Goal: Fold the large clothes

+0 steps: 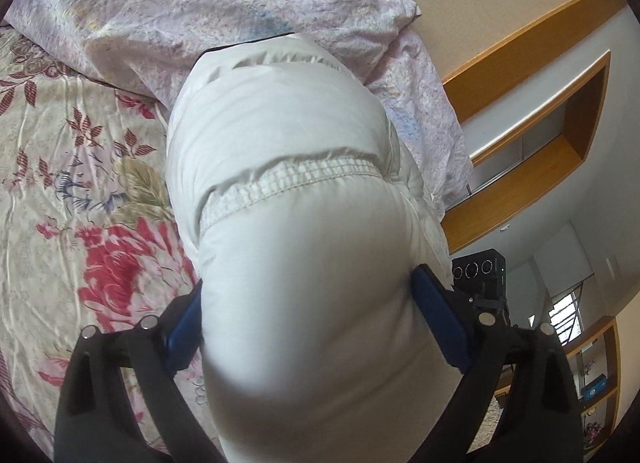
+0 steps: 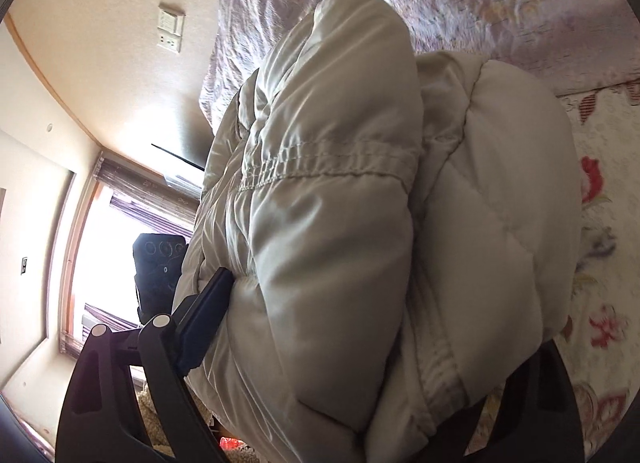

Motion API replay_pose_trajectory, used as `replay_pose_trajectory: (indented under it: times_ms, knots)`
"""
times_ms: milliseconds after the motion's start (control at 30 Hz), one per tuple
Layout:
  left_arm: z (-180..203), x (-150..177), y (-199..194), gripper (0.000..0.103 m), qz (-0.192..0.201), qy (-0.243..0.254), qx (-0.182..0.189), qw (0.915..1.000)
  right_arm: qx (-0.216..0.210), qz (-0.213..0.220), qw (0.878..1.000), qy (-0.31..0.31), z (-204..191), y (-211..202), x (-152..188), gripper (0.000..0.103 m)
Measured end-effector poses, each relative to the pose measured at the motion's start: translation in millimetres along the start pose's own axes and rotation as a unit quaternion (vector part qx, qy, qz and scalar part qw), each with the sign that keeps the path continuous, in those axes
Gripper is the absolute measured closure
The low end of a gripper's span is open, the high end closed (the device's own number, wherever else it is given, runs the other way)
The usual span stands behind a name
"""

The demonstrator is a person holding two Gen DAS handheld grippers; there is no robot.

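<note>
Floral bedding covers the bed (image 1: 60, 167), a pale sheet printed with red and pink blossoms and brown leaves. Toward one end of the bed lies a crumpled lilac quilt (image 1: 200, 15), rumpled into soft ridges. Beyond the bed's edge are cream walls, a wooden-trimmed wall niche (image 1: 532, 135) and a bright window (image 2: 112, 247) with dark curtains.

Above the bed, a bulky off-white puffer jacket (image 1: 288, 167) is gathered into a thick, folded bundle. Its fabric is smooth with a slight sheen, quilted into fat padded sections, and a puckered elastic seam runs across it. In the right wrist view a second padded fold sits beside the first, towards the floral sheet.

The left gripper (image 1: 316, 327) has its two blue-padded fingers (image 1: 436, 319) pressed against either side of the jacket's bundle, squeezing the padding between them. The right gripper (image 2: 360, 339) has its jaws set wide around the jacket: one blue-padded finger presses into the padding on the window side, while the other finger is mostly hidden under the bundle, so the grip there is only partly visible.
</note>
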State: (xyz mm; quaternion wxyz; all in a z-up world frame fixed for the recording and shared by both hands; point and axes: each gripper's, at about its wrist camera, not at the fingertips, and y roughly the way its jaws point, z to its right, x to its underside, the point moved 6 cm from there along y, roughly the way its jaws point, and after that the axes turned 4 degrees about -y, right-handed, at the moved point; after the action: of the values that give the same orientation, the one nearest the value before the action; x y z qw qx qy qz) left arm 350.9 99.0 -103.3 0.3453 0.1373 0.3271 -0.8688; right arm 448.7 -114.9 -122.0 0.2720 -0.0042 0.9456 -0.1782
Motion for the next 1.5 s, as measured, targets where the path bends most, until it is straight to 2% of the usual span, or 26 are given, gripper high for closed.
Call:
replay_pose_trajectory:
  times_ms: [100, 267, 367, 433, 533, 600, 667, 733, 800, 867, 933, 967, 1033, 1100, 1267, 1333, 1500]
  knots:
    - [-14, -1, 1, 0.009, 0.005, -0.002, -0.007, 1.0000, 0.015, 0.003, 1.000, 0.002, 7, 8, -3, 0.014]
    - [-35, -10, 5, 0.009, 0.014, -0.008, -0.039, 0.9991, 0.045, 0.008, 0.999, 0.023, 21, 17, 3, 0.014]
    - [-35, -12, 12, 0.005, 0.016, 0.013, -0.068, 0.9975, 0.065, 0.014, 0.997, 0.045, 34, 19, 6, 0.003]
    - [-31, -14, 11, 0.003, 0.020, 0.031, -0.090, 0.9953, 0.089, 0.017, 0.995, 0.043, 35, 12, 9, 0.001]
    - [-21, -17, 1, 0.002, 0.030, 0.065, -0.131, 0.9887, 0.153, 0.033, 0.988, 0.012, 22, -14, 13, 0.001]
    - [-13, -19, -14, 0.002, 0.055, 0.103, -0.180, 0.9768, 0.200, 0.065, 0.978, -0.012, 14, -42, 13, 0.001]
    - [-2, -21, -29, 0.003, 0.087, 0.144, -0.229, 0.9587, 0.263, 0.112, 0.957, -0.040, 3, -74, 11, 0.001]
    - [14, -20, -33, 0.003, 0.102, 0.180, -0.254, 0.9449, 0.296, 0.146, 0.941, -0.079, -20, -88, 9, 0.001]
    - [31, -14, -28, 0.003, 0.097, 0.204, -0.257, 0.9396, 0.306, 0.158, 0.929, -0.137, -47, -83, 8, 0.001]
    - [45, -10, -18, 0.002, 0.093, 0.223, -0.259, 0.9352, 0.321, 0.161, 0.912, -0.199, -69, -67, 12, 0.005]
    - [53, -7, -8, 0.002, 0.091, 0.233, -0.261, 0.9325, 0.338, 0.152, 0.900, -0.230, -74, -50, 11, 0.019]
    - [54, -5, -3, 0.002, 0.087, 0.234, -0.263, 0.9319, 0.338, 0.147, 0.900, -0.233, -74, -42, 13, 0.028]
    - [52, -3, 5, 0.003, 0.077, 0.230, -0.264, 0.9333, 0.323, 0.134, 0.912, -0.217, -71, -25, 10, 0.045]
    - [49, 1, 12, 0.002, 0.071, 0.228, -0.269, 0.9330, 0.323, 0.134, 0.914, -0.205, -64, -11, 4, 0.049]
    - [43, 4, 24, 0.002, 0.062, 0.231, -0.278, 0.9303, 0.340, 0.109, 0.912, -0.201, -55, 8, 5, 0.052]
    - [40, 5, 29, 0.002, 0.059, 0.237, -0.285, 0.9269, 0.345, 0.100, 0.912, -0.200, -50, 13, 7, 0.052]
    - [35, 5, 39, 0.002, 0.051, 0.245, -0.299, 0.9207, 0.337, 0.087, 0.919, -0.186, -32, 20, 6, 0.051]
